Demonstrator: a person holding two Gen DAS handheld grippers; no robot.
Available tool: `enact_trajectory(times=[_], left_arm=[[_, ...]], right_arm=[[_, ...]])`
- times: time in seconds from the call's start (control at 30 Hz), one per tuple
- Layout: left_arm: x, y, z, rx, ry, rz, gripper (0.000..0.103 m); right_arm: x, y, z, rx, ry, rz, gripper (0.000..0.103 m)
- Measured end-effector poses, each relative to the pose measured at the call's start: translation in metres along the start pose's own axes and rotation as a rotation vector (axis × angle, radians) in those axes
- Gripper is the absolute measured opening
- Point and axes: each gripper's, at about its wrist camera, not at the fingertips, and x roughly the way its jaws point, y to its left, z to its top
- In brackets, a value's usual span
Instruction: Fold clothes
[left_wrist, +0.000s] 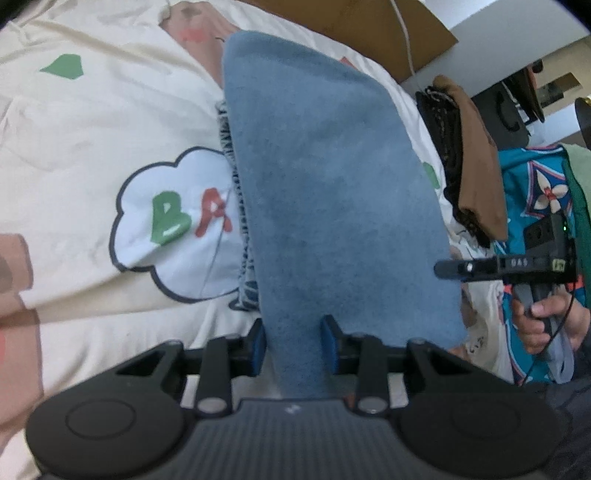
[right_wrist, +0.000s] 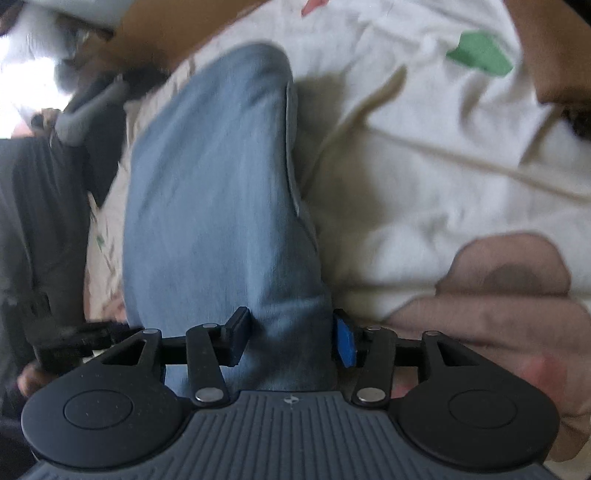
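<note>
Jeans (left_wrist: 325, 206) run between both grippers' jaws: left gripper (left_wrist: 295, 347) pinching, right gripper (right_wrist: 291, 339) loosened.

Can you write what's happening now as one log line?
left gripper: shut on jeans | right gripper: open, jeans between | jeans: lying on bedspread

I get soft, even daylight on both feeds. On my right wrist view everything smears with motion blur, and the folded blue denim garment (right_wrist: 214, 192) casts a soft shadow onto the cream printed bedsheet (right_wrist: 424, 177). Fisheye bending darkens the corners; top left blows out white.
</note>
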Motion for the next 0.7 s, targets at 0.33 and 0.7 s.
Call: enact_trajectory(times=[0.33,0.7], left_arm=[[-0.012,-0.002,0.001,-0.022,0.000,-0.014,0.028],[-0.004,-0.004,0.004,-0.036,0.003,-0.011,0.034]], right_arm=[[0.000,0.004,-0.003,0.009,0.035,-0.025,0.062],[0.005,0.033,-0.019,-0.124,0.084,-0.058,0.081]])
